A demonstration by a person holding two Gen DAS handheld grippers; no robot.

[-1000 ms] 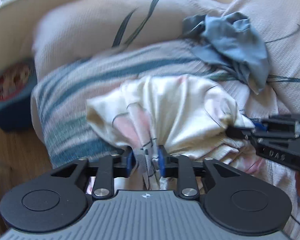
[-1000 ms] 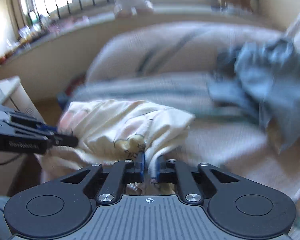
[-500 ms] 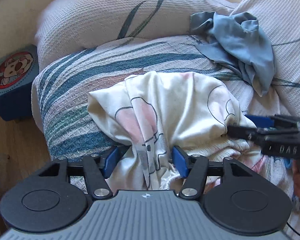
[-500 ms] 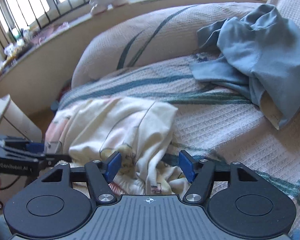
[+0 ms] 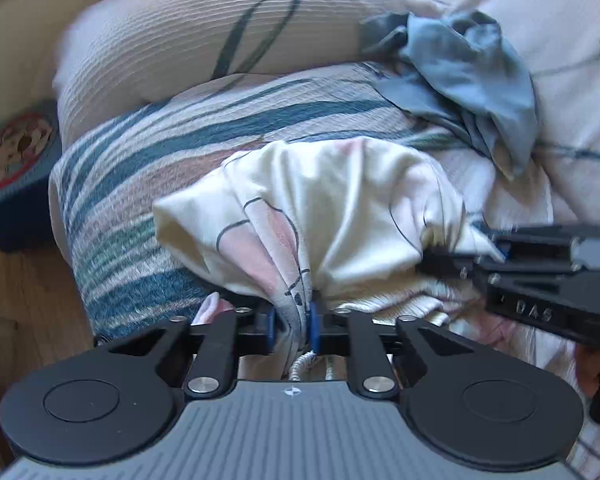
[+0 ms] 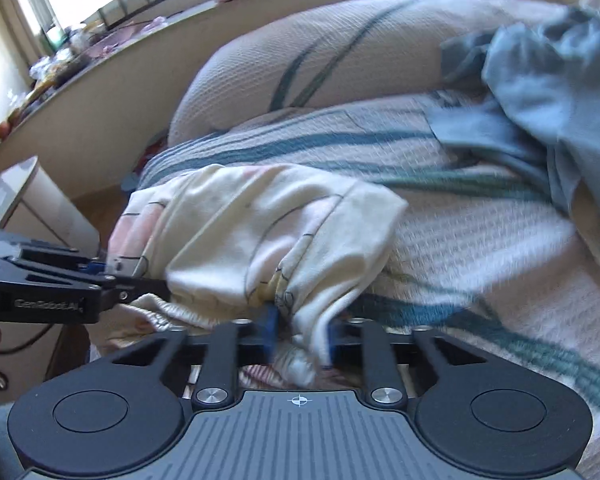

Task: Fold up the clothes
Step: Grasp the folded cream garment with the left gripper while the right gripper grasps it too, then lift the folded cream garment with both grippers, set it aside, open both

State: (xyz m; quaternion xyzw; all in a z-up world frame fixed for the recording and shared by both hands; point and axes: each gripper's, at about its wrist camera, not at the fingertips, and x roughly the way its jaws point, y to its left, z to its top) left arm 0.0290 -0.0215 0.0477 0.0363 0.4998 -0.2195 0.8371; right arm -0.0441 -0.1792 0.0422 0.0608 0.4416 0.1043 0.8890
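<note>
**Both grippers have the cream garment: now lift and spread it**

Your left gripper (image 5: 292,326) is nearly closed, and its blue pads pinch a gathered fold of the cream garment (image 5: 332,208). Its jaws have just been closing, with the cloth between them. Your right gripper (image 6: 300,330) is in the same state: its jaws have just been closing too, and they now hold a bunch of the same garment at its other side. In the left wrist view the right gripper comes in from the right edge, with its tip against the cloth.

The cream garment, with pink and line-drawn prints, lies crumpled near the front edge of the striped bed cover (image 5: 148,168). A blue garment (image 5: 472,92) lies in a heap further back, toward the pillow (image 5: 204,40), well apart from the cream one. It is not touched.

I judge that the step in hand is to take the garment by two points, so that it can be opened flat before folding. To do it well, keep both grips firm and raise the two hands together, then move them apart slowly until the cloth hangs without wrinkles. Each gripper holds a thick bunch and not a clean edge, so the cloth may slip or stay twisted; if it does, put it down and take it again at the hem or corners. Lay it flat on the free part of the bed cover, away from the blue garment.
</note>
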